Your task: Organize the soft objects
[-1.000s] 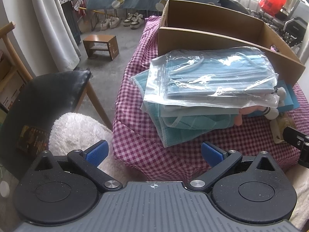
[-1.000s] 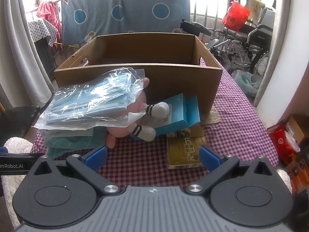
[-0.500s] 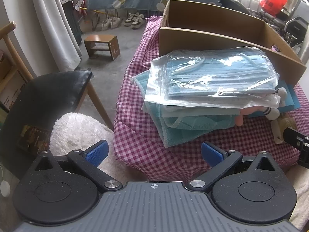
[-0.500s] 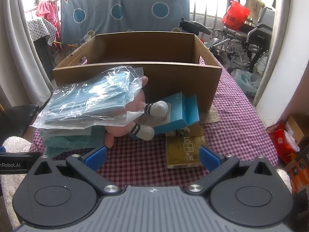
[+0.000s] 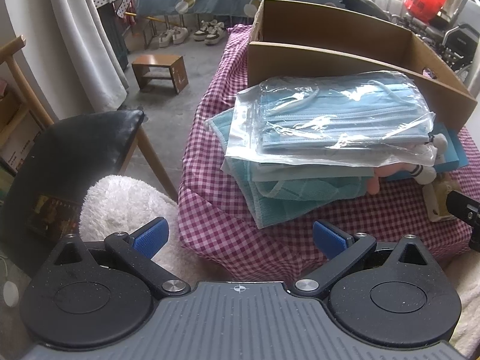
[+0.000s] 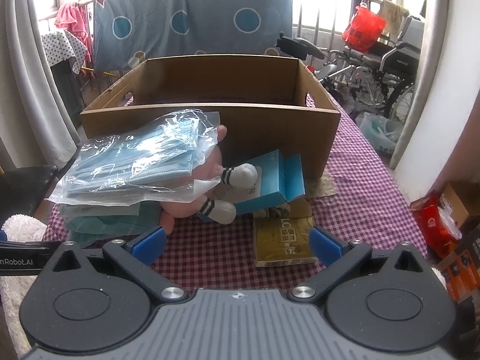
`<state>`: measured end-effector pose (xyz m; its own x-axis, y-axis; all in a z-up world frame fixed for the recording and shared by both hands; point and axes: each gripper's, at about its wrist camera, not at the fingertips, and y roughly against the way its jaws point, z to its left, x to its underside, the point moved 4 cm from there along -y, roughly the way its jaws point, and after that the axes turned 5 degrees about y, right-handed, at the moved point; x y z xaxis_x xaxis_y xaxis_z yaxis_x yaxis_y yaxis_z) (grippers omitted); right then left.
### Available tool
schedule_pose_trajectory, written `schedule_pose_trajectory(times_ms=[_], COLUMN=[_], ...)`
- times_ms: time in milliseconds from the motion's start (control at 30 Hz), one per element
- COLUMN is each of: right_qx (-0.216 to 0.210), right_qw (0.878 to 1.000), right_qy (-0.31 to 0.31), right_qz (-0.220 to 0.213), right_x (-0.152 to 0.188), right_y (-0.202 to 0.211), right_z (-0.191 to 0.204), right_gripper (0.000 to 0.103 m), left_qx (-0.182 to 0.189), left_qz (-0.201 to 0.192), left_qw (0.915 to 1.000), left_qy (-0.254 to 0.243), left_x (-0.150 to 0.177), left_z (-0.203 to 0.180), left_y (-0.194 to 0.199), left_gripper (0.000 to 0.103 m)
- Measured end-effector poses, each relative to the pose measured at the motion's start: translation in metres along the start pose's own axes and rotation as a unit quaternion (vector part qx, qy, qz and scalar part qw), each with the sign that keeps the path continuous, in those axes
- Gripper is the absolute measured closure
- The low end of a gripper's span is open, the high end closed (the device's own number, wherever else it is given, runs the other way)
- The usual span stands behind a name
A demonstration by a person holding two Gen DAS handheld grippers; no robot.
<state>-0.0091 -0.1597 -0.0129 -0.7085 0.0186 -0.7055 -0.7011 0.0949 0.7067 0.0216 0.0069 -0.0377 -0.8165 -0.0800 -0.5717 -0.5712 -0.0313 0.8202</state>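
A clear bag of blue face masks (image 5: 336, 120) lies on top of a folded teal towel (image 5: 294, 195) on the checked tablecloth (image 5: 210, 198); the bag also shows in the right wrist view (image 6: 135, 165). A pink plush doll with white striped socks (image 6: 216, 207) lies partly under the bag. An open cardboard box (image 6: 222, 102) stands behind them. My left gripper (image 5: 238, 238) is open and empty, just before the table's near edge. My right gripper (image 6: 237, 244) is open and empty, above the front of the table.
A blue carton (image 6: 270, 180) leans on the box, and a yellow packet (image 6: 282, 240) lies before it. A black chair (image 5: 69, 156) with a white fluffy cushion (image 5: 120, 201) stands left of the table. A small wooden stool (image 5: 159, 72) is on the floor. A wheelchair (image 6: 387, 69) stands far right.
Both grippers have shifted only slightly; the right one has eased back a little. Nothing was grasped or moved.
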Motion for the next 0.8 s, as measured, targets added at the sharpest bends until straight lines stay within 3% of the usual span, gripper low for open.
schedule_pose_trajectory(times_ms=[533,800], right_qx=[-0.001,-0.046], right_qw=[1.000,0.998], right_qy=[0.011,0.021], right_qz=[-0.008,-0.036], right_x=[-0.0009,-0.0013], right_y=[-0.0011,0.0040], right_z=[0.0043,0.0097], right_gripper=[0.000,0.000], left_qx=[-0.003,0.010], left_qz=[0.006,0.003], left_qw=[1.0000,0.9999], left_qy=[-0.002,-0.005], left_x=[0.0000,0.0012], left_z=[0.0011,0.0013], left_y=[-0.0034,-0.0055], left_gripper=[0.000,0.000])
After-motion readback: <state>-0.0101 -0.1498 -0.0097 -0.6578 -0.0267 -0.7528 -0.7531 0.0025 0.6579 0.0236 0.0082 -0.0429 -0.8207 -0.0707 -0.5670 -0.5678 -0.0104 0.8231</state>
